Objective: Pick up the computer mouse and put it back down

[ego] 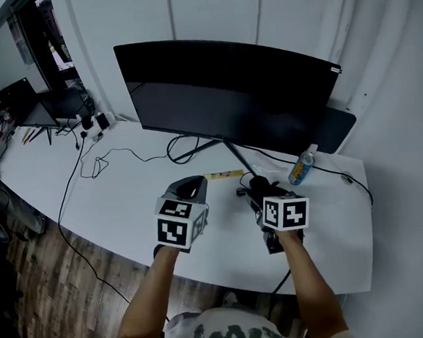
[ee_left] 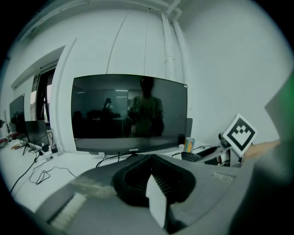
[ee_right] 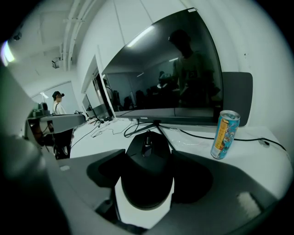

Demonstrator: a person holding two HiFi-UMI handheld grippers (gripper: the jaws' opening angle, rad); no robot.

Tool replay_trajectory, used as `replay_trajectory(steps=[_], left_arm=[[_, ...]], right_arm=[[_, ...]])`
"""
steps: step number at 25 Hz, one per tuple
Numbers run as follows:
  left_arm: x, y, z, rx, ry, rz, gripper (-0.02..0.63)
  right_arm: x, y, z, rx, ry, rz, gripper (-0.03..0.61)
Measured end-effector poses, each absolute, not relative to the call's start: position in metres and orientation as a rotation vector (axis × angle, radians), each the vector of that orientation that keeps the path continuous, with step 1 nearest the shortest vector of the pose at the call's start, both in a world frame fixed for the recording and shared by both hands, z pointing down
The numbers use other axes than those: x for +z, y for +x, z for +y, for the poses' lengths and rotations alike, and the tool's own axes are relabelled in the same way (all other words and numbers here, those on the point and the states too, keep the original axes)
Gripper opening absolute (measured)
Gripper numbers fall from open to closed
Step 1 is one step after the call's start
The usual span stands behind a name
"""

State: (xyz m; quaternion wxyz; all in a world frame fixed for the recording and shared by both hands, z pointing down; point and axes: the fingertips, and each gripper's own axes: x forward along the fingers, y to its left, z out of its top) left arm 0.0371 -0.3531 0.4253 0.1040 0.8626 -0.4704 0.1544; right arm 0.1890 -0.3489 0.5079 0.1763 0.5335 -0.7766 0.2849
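Observation:
The black computer mouse (ee_right: 147, 156) sits between the two jaws of my right gripper (ee_right: 148, 181), which is shut on its sides and holds it above the white desk (ego: 126, 201). In the head view the mouse (ego: 258, 185) shows as a dark shape just ahead of the right gripper's marker cube, in front of the monitor stand. My left gripper (ego: 189, 187) hovers over the desk to the left of it with nothing in it; in the left gripper view its jaws (ee_left: 154, 193) look shut.
A wide curved monitor (ego: 227, 97) stands at the back of the desk, with cables (ego: 101, 163) trailing left. A drink can (ego: 302, 166) stands right of the stand, and a yellow strip (ego: 223, 174) lies near its foot. The desk's front edge borders wooden floor (ego: 45, 289).

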Motion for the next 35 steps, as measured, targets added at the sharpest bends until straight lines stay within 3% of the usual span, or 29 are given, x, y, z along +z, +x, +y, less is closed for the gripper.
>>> replay_trajectory(steps=[35], left_arm=[[0.4, -0.028, -0.348, 0.382, 2.544, -1.435, 0.005]], right_arm=[[0.381, 0.126, -0.347, 0.498, 1.627, -2.403, 0.31]])
